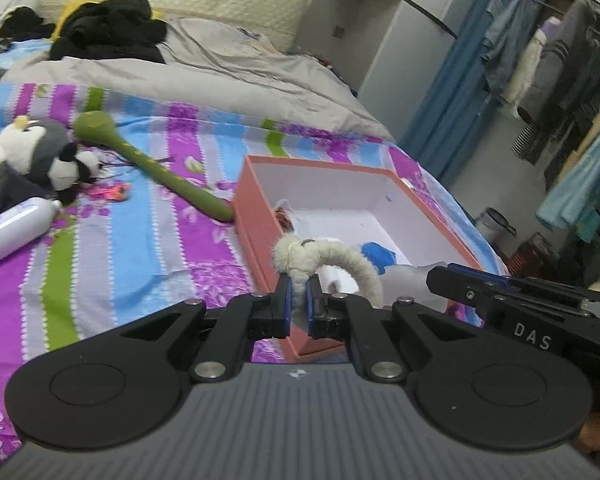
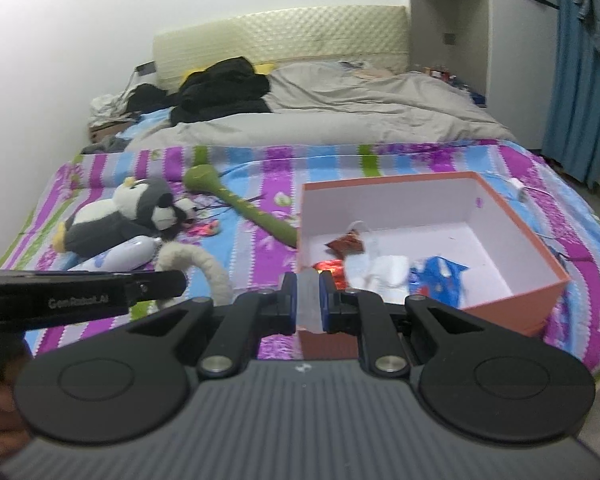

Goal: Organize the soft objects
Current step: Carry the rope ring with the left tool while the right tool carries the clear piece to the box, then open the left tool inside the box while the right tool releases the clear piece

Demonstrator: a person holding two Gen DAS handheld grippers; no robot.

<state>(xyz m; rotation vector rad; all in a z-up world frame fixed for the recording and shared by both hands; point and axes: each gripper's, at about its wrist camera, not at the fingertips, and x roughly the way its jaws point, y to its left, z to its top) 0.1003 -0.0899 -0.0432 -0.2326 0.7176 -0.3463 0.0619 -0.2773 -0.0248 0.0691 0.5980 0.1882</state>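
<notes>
nearest the left wrist camera, the left tongs [image 1: 298, 300] are clenched on a fuzzy cream plush toy [image 1: 300, 254], its curved tail arching to the right above the near corner of the orange box [image 1: 260, 240]. the toy hangs in the grip over the box's near edge, not lying inside it. the right tongs [image 2: 309, 300] are clamped on a pale translucent piece [image 2: 309, 304]; what it is cannot be told, though it sits just in front of the box's near wall. in the left view the right tongs reach in from the right edge, close beside the plush's tail.

the orange box stands open on the striped bedsheet [image 1: 152, 240], white inside, holding a reddish wrapper [image 2: 346, 245], some white crumpled material [image 2: 384, 270] and a blue packet [image 2: 436, 276]. a long green plush [image 1: 160, 168] lies on the sheet with one end touching the box's left wall. further left, a grey and white penguin plush [image 2: 112, 220] lies on its side with a small panda plush [image 1: 70, 168] against it, and a white bottle [image 1: 12, 232] rests just beside them. a small pink item [image 1: 114, 192] lies between the panda and the green plush. behind the striped sheet, a grey duvet [image 2: 340, 112] covers the far half of the bed, with black clothing [image 2: 224, 88] heaped near the cream headboard [image 2: 280, 36].
</notes>
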